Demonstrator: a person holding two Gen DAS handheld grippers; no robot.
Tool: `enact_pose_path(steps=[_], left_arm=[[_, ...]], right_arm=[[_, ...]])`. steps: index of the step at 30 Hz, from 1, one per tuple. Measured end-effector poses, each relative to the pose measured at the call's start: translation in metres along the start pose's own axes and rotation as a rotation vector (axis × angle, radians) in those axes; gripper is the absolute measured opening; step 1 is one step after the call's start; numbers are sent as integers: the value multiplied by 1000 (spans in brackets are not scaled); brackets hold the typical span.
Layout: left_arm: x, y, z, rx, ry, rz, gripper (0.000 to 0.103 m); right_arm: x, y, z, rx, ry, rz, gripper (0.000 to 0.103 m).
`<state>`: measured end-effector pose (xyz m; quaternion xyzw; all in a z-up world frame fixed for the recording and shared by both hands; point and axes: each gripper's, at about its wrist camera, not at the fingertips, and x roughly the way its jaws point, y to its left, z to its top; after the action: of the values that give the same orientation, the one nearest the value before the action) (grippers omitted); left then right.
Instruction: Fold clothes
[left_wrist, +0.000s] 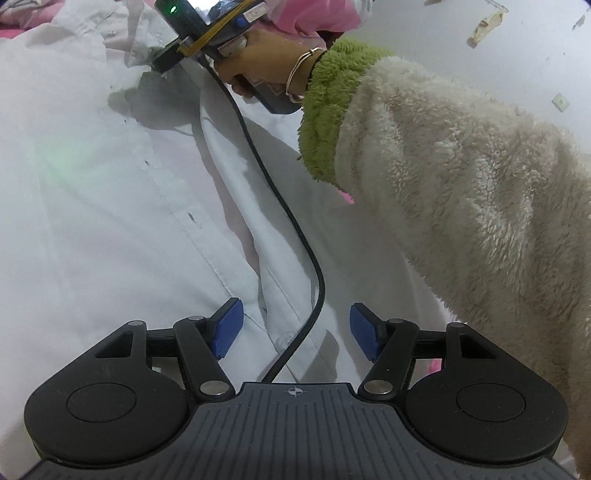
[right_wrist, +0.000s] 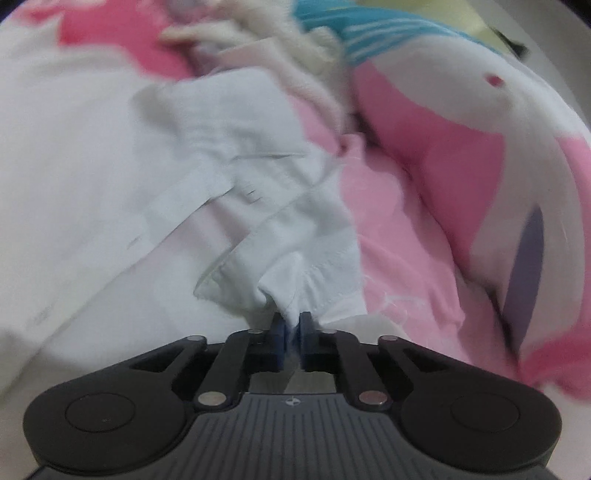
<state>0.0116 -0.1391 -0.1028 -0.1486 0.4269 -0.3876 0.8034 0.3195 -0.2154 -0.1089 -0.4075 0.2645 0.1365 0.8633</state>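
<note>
A: White cotton shirt, spread flat over pink bedding; placket, buttonholes and stitched hems visible, cloth lightly creased

B: Right hand-held gripper: blue pads pinched tight on a bunched fold of the shirt's edge. Left hand-held gripper: jaws apart, holding nothing, above the shirt with a black cable between them
</note>
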Motion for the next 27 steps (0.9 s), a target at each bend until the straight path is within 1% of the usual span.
enact_pose_path(steps=[1, 4, 9, 14, 15, 18, 19, 21, 23, 25, 27], left_arm=[[0, 0, 0, -2, 0, -1, 65], [-2, 0, 0, -7, -2, -8, 65], [-5, -2, 1, -4, -3, -18, 65], [-6, -3, -1, 1, -5, -19, 65], [-4, -1, 0, 0, -5, -19, 65], [0, 4, 4, -2, -2, -19, 65], [0, 4, 4, -4, -1, -20, 65], [0, 4, 4, -6, -1, -21, 65], [0, 4, 4, -9, 0, -23, 65], [0, 4, 4, -11, 1, -23, 65], [0, 4, 4, -14, 1, -24, 65]], right_arm=[[-5, -8, 0, 61, -15, 18, 4], [-25, -40, -3, 276, -71, 106, 4], [-58, -102, -13, 664, -242, 328, 4], [-57, -137, -18, 909, -344, 548, 4], [-52, -137, -16, 936, -346, 588, 4], [-34, -135, -12, 984, -318, 660, 4], [-29, -133, -11, 986, -293, 640, 4], [-18, -133, -16, 1009, -222, 570, 4], [-12, -137, -30, 1080, -167, 504, 4], [-13, -144, -44, 1151, -165, 474, 4], [-16, -152, -53, 1211, -183, 451, 4]])
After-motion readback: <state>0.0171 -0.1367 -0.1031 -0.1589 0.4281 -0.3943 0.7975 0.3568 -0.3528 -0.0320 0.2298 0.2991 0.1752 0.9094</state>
